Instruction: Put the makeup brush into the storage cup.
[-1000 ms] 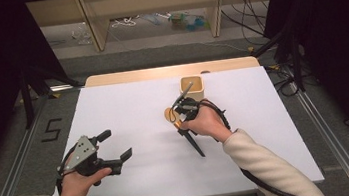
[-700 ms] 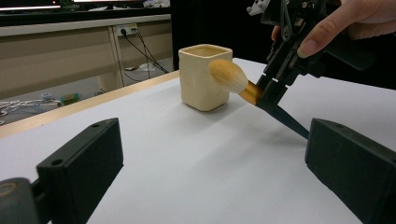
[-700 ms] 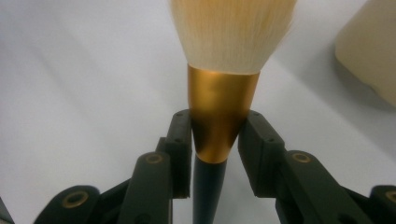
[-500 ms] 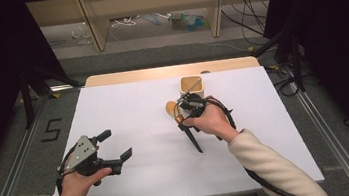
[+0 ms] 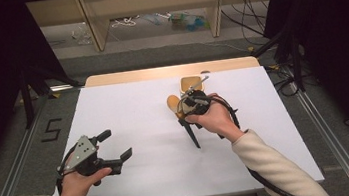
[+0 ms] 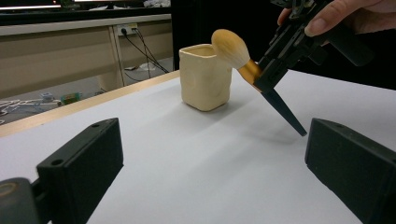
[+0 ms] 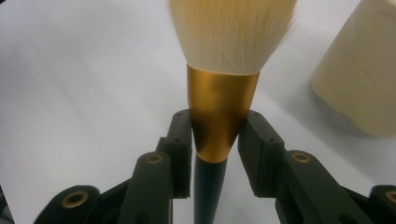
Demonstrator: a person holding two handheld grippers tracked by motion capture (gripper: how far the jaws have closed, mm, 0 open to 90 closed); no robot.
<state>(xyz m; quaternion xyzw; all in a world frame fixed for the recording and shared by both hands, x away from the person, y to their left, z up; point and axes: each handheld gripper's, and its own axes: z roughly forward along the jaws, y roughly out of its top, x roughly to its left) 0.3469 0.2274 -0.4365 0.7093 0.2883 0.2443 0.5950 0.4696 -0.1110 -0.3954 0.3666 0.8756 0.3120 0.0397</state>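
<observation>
A makeup brush (image 5: 173,103) with cream bristles, a gold ferrule (image 7: 222,112) and a black pointed handle is held in the air, bristles up and handle tip slanting down toward the white table top (image 5: 128,108). My right gripper (image 5: 186,110) is shut on the brush where the ferrule meets the handle. A cream cup (image 5: 192,84) stands upright just behind the brush, bristles (image 6: 232,46) beside the cup's (image 6: 204,77) rim. My left gripper (image 5: 116,144) rests at the front left, jaws wide open with nothing between them.
A wooden strip (image 5: 169,71) runs along the table's far edge. Beyond it are a shelf frame and loose cables on the floor (image 5: 254,27). Metal rails (image 5: 15,173) flank the table on both sides.
The right gripper has carried the brush a little farther from the person, closer to the cup. The left gripper has stayed where it was.
</observation>
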